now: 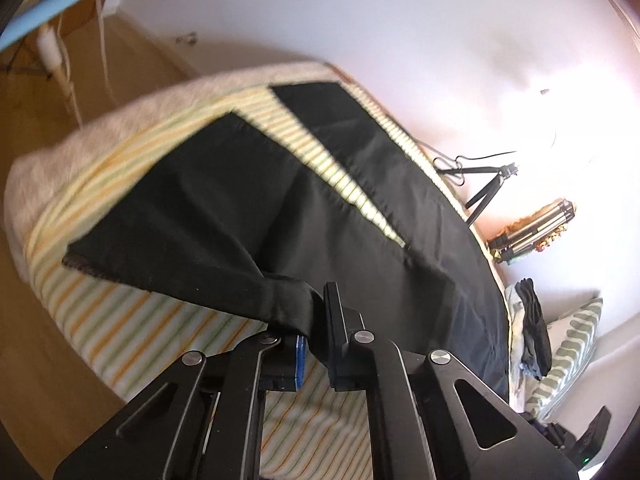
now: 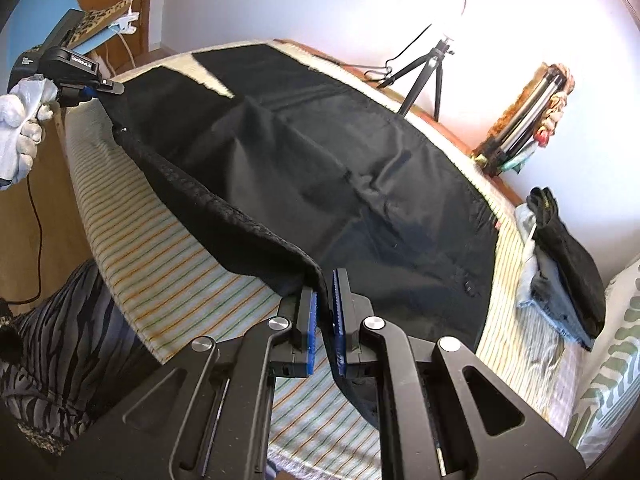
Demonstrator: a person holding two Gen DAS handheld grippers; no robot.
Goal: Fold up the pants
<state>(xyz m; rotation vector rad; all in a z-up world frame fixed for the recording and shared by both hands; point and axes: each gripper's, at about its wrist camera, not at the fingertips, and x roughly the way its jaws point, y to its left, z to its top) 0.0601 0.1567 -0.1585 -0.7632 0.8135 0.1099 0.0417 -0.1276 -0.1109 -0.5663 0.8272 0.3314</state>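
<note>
Black pants (image 1: pixel 224 208) lie spread on a bed (image 1: pixel 120 332) covered with a striped sheet of green, orange and cream; both legs run toward the far end, a strip of sheet showing between them. The waistband edge is lifted clear of the sheet at its two corners.

Left gripper (image 1: pixel 316 320): fingers closed on one waistband corner, the black fabric bunched between the blue pads (image 1: pixel 301 364). From the right wrist view the same gripper (image 2: pixel 110 89) appears at upper left, held by a white-gloved hand (image 2: pixel 20 120), with the waistband stretched from it.

Right gripper (image 2: pixel 325 312): fingers clamped on the other waistband corner, the cloth passing down between its blue pads (image 2: pixel 311 328). The textured waistband sags between the two grippers.

Surface: the sheet overlies a beige cover (image 1: pixel 132 108) at the bed's far end. At the right side of the bed rests a small stack of folded clothes (image 2: pixel 560 276), dark on top, beside a pillow (image 2: pixel 612 364) with green markings.

Room: white wall (image 1: pixel 360 12), wood floor (image 1: pixel 36 160). A black tripod (image 2: pixel 428 68) stands beyond the bed near the wall, next to a second, folded tripod (image 2: pixel 520 116). A light-blue board (image 1: pixel 40 12) and white cables occupy the far left corner. Grey-striped fabric (image 2: pixel 68 340) is visible at lower left of the right wrist view.
</note>
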